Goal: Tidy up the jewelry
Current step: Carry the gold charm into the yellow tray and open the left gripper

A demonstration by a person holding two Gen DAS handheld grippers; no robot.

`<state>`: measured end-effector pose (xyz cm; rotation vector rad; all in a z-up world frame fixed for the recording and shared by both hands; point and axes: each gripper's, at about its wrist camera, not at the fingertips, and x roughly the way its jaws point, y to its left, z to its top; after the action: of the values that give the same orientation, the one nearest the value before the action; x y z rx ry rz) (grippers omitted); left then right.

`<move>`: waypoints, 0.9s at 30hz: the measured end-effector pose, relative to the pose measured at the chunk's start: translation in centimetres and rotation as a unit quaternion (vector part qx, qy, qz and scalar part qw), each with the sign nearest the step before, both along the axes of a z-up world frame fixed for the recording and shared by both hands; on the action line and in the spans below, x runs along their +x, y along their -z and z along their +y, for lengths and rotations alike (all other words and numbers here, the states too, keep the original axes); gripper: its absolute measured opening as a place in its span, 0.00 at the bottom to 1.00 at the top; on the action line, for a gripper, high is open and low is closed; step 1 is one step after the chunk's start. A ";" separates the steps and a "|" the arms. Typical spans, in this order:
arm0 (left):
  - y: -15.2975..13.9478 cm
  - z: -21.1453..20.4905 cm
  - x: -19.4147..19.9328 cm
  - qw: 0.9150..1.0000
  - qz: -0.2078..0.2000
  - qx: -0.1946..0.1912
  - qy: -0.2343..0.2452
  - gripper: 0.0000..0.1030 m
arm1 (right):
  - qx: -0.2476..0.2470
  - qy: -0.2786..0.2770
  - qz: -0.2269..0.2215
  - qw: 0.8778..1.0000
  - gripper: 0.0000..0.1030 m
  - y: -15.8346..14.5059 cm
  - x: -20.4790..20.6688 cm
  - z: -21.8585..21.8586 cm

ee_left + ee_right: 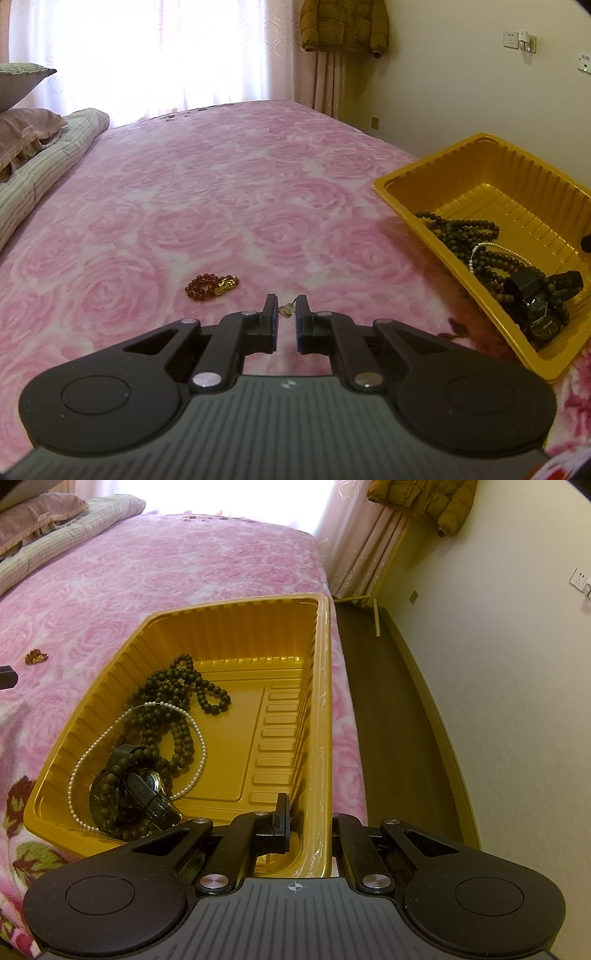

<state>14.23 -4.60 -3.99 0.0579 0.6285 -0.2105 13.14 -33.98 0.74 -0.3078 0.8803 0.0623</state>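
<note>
My left gripper point(286, 305) hovers over the pink bedspread, shut on a small pale trinket point(285, 311), too small to identify. Just ahead and to its left on the bed lies a red bead bracelet with a gold charm point(212, 287), seen far left in the right wrist view as the bracelet point(36, 657). The yellow plastic tray point(461, 177) stands to the right. My right gripper point(308, 808) is shut on the tray wall point(321, 701), one finger inside, the other hidden outside. The tray holds dark bead strands point(177, 686), a pearl strand point(201, 746) and a black watch point(147, 794).
A folded striped quilt point(44, 166) and pillows point(26, 129) lie at the bed's far left. The bed edge runs right beside the tray, with dark floor point(388, 701) and a wall beyond. A curtain and a hanging jacket point(343, 26) are at the back.
</note>
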 end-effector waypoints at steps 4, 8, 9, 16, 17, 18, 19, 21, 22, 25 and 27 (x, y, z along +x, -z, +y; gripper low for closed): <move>-0.3 -0.5 -0.1 1.000 -0.001 -0.005 0.010 0.07 | 0.000 0.000 0.000 1.000 0.05 0.0 0.0 0.0; -1.1 -1.7 -0.6 0.999 -0.004 -0.021 0.034 0.07 | 0.000 0.000 0.000 1.000 0.05 0.1 0.0 -0.1; -1.3 -2.1 -0.7 0.999 -0.005 -0.025 0.042 0.07 | 0.000 0.000 0.000 1.000 0.05 0.1 0.0 0.0; -2.6 -6.5 -2.4 0.992 -0.018 -0.043 0.119 0.07 | 0.001 0.000 0.000 1.000 0.06 0.1 0.0 -0.1; -2.7 -7.2 -2.8 0.990 -0.018 -0.044 0.131 0.07 | 0.001 0.000 0.000 1.000 0.06 0.1 0.0 0.0; -2.8 -7.9 -3.1 0.989 -0.018 -0.045 0.142 0.07 | 0.001 0.000 0.000 1.000 0.05 0.1 0.0 0.0; -2.9 -8.4 -3.4 0.987 -0.018 -0.045 0.152 0.07 | 0.001 0.000 0.000 1.000 0.05 0.1 0.0 -0.1; -2.9 -9.5 -4.0 0.984 -0.018 -0.043 0.170 0.07 | 0.001 0.000 0.000 1.000 0.06 0.1 0.0 0.0; -2.8 -9.9 -4.2 0.983 -0.017 -0.043 0.176 0.07 | 0.001 0.000 0.000 1.000 0.06 0.1 0.0 -0.1; -2.7 -10.8 -4.8 0.981 -0.016 -0.040 0.191 0.07 | 0.002 0.000 0.000 1.000 0.06 0.1 0.0 0.0; -2.6 -10.9 -4.8 0.980 -0.015 -0.040 0.195 0.07 | 0.002 0.000 0.000 1.000 0.06 0.1 0.0 0.0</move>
<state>9.40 -15.53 -1.39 0.1065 0.5747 -0.6135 13.14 -33.99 0.68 -0.3044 0.8791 0.0637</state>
